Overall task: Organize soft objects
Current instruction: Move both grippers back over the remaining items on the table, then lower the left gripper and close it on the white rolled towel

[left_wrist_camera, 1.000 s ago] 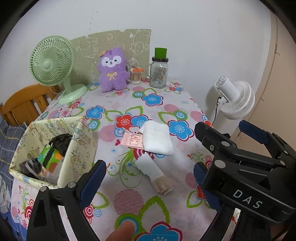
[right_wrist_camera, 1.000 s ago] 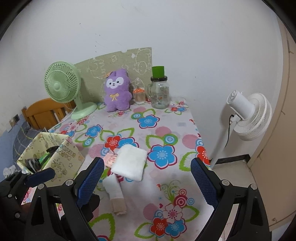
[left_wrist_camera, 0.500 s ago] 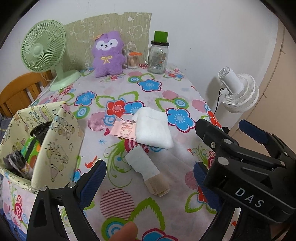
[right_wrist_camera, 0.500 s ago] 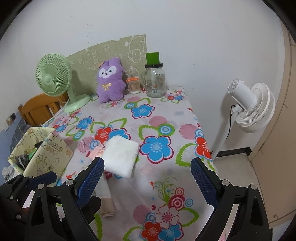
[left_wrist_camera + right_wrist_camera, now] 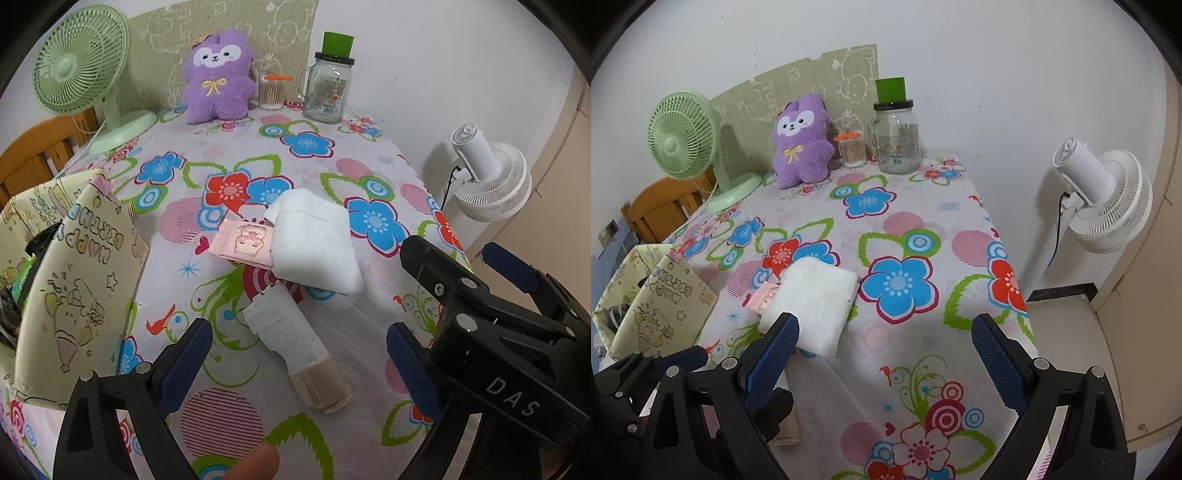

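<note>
Two open grippers close in on the soft pile.
L gripper & R gripper, jaws wide, now nearer the white towel; rolled cloth just below it. Pickup looks imminent.

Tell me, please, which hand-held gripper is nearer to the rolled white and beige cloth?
Left. The left hand-held gripper hangs open with the rolled white and beige cloth lying between its fingers. The right hand-held gripper is open farther right, over bare tablecloth.
</note>
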Motion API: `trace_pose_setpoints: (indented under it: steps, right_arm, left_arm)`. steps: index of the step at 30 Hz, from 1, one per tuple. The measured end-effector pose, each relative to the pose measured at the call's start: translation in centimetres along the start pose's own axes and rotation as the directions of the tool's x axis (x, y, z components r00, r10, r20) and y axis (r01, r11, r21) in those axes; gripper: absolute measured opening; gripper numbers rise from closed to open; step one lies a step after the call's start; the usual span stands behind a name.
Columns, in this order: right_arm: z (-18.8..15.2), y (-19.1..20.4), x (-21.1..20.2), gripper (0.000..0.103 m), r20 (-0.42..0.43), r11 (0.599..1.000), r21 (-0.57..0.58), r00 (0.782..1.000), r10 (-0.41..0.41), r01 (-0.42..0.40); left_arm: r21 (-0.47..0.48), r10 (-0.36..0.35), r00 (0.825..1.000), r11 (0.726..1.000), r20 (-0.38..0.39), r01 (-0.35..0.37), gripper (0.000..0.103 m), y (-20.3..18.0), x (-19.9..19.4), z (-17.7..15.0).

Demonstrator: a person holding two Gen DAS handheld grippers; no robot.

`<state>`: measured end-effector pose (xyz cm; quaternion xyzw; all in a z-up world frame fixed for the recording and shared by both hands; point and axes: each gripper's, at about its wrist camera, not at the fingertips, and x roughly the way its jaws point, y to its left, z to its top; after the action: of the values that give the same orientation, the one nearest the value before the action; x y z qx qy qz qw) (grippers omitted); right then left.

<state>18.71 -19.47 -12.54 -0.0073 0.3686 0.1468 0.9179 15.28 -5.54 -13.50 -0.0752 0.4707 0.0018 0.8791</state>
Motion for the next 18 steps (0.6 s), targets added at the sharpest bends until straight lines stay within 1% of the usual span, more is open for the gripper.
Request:
trace_pose_setpoints:
  steps: [5,9,10,12,15,17,18]
  right_arm:
    - [0.0,0.0,0.6,0.096,-0.007,1.0,-0.001,1.0,-0.002,0.002]
    - [-0.2,0.4,0.6,0.096,-0.01,1.0,-0.015,1.0,0.0,0.0]
    - [-0.2,0.5,0.6,0.096,-0.012,1.0,-0.019,1.0,-0.001,0.001]
    - [-0.3,0.6,0.6,0.096,-0.014,1.0,-0.022,1.0,-0.002,0.002]
    - [-0.3,0.7,0.5,0.096,-0.011,1.0,-0.026,1.0,-0.004,0.004]
    - [-0.3,0.9,0.3,0.096,-0.01,0.999,-0.032,1.0,-0.003,0.003]
    - [-0.3,1.0,0.2,0.096,-0.009,0.999,-0.038,1.0,-0.005,0.005]
  left_arm:
    - [-0.022,-0.012,1.0,1.0,-0.013,0.011,0.09,0.2,0.5,0.0]
    - [-0.013,-0.021,1.0,1.0,-0.022,0.02,0.072,0.1,0.8,-0.1]
    - [-0.011,-0.027,0.999,1.0,-0.031,0.027,0.07,0.1,1.0,-0.1]
    - [-0.013,-0.039,0.998,0.999,-0.053,0.038,0.069,0.2,1.3,-0.1]
    - [-0.017,-0.047,0.997,0.999,-0.053,0.047,0.069,0.2,1.1,-0.2]
    - [-0.015,-0.047,0.998,0.999,-0.044,0.046,0.067,0.1,0.9,-0.3]
    - [-0.012,-0.049,0.998,0.999,-0.042,0.049,0.063,0.0,0.8,-0.3]
